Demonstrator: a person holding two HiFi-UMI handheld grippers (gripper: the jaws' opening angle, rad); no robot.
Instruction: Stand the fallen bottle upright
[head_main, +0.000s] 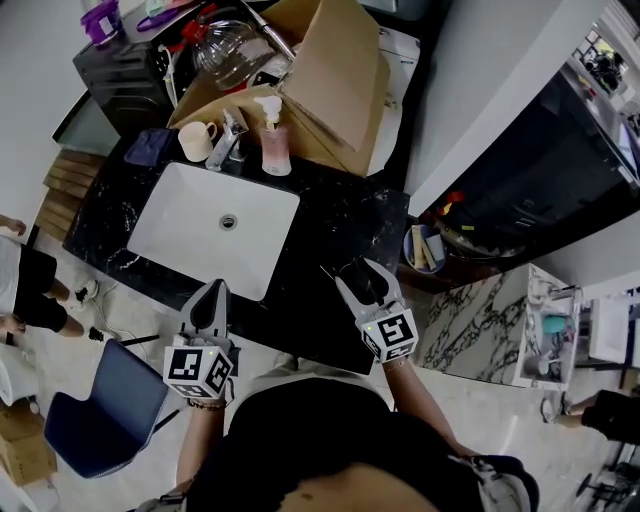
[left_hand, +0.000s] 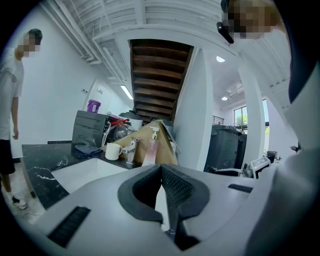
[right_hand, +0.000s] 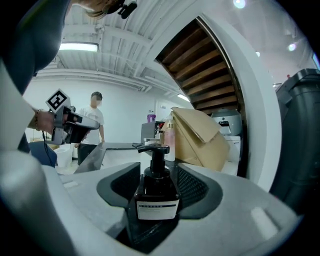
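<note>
A dark square pump bottle (right_hand: 157, 192) with a white label stands upright between the jaws of my right gripper (right_hand: 157, 172), and the pads sit close against both of its sides. In the head view the right gripper (head_main: 362, 280) hovers over the black counter (head_main: 340, 225), right of the sink, and the bottle is hard to pick out against the dark stone. My left gripper (head_main: 210, 300) is at the counter's near edge in front of the sink. Its jaws (left_hand: 161, 167) meet at the tip with nothing between them.
A white sink (head_main: 215, 225) is set in the counter. Behind it stand a mug (head_main: 197, 140), a faucet (head_main: 228, 138) and a pink pump bottle (head_main: 273, 145), backed by a cardboard box (head_main: 335, 80). A person (left_hand: 10, 100) stands at the left; a blue chair (head_main: 100, 400) is nearby.
</note>
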